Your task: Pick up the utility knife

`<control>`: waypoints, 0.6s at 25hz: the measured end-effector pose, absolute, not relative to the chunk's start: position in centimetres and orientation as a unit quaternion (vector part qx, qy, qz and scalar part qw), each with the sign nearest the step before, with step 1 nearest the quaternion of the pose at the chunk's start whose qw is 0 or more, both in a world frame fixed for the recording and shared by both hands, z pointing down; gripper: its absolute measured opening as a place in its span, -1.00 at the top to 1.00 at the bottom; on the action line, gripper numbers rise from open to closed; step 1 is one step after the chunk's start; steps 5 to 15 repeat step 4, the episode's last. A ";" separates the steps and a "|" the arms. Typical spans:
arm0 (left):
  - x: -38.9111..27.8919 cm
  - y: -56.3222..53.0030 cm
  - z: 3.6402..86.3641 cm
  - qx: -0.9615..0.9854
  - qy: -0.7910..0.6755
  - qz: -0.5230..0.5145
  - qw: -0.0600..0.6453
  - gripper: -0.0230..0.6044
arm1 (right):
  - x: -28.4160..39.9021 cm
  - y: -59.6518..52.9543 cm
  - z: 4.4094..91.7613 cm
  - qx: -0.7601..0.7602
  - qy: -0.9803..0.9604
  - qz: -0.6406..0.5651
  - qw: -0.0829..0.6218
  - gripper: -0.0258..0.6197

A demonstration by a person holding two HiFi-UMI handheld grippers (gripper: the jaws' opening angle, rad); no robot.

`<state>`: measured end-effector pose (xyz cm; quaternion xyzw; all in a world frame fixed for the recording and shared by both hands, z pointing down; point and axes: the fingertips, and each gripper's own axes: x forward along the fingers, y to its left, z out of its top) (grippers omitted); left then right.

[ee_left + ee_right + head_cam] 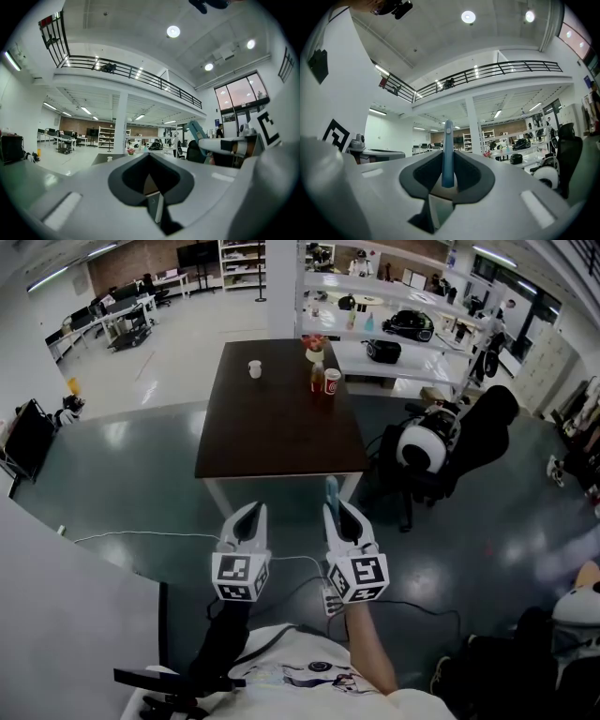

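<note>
A slim blue utility knife point(331, 491) sticks out forward from between the jaws of my right gripper point(338, 513), which is shut on it. In the right gripper view the knife point(448, 152) stands upright between the dark pads point(471, 173). My left gripper point(250, 514) is held level beside it, to its left, with its jaws together and nothing in them. The left gripper view shows that gripper's own tips point(150, 157) meeting, and the knife point(196, 131) off to the right. Both grippers hover just short of the near edge of the dark brown table point(281, 432).
On the table's far end stand a white cup point(254, 368), a bottle point(317, 377) and a red can point(332, 381). A black office chair point(483, 432) with a white round object point(418, 446) is to the right. White shelves point(394, 329) stand behind. A cable point(141, 536) runs across the floor.
</note>
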<state>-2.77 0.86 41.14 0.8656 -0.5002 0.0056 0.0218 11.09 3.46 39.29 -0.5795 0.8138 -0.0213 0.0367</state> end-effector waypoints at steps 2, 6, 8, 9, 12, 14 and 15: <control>-2.6 0.8 41.3 0.865 -0.501 0.007 0.022 0.94 | 11.2 3.5 39.4 -0.579 0.814 -0.021 0.036 0.70; -2.4 0.8 41.5 0.865 -0.501 0.008 0.022 0.94 | 11.4 3.4 39.5 -0.578 0.815 -0.020 0.036 0.70; -2.4 0.8 41.5 0.865 -0.501 0.008 0.022 0.94 | 11.4 3.4 39.5 -0.578 0.815 -0.020 0.036 0.70; -2.4 0.8 41.5 0.865 -0.501 0.008 0.022 0.94 | 11.4 3.4 39.5 -0.578 0.815 -0.020 0.036 0.70; -2.4 0.8 41.5 0.865 -0.501 0.008 0.022 0.94 | 11.4 3.4 39.5 -0.578 0.815 -0.020 0.036 0.70; -2.4 0.8 41.5 0.865 -0.501 0.008 0.022 0.94 | 11.4 3.4 39.5 -0.578 0.815 -0.020 0.036 0.70; -2.4 0.8 41.5 0.865 -0.501 0.008 0.022 0.94 | 11.4 3.4 39.5 -0.578 0.815 -0.020 0.036 0.70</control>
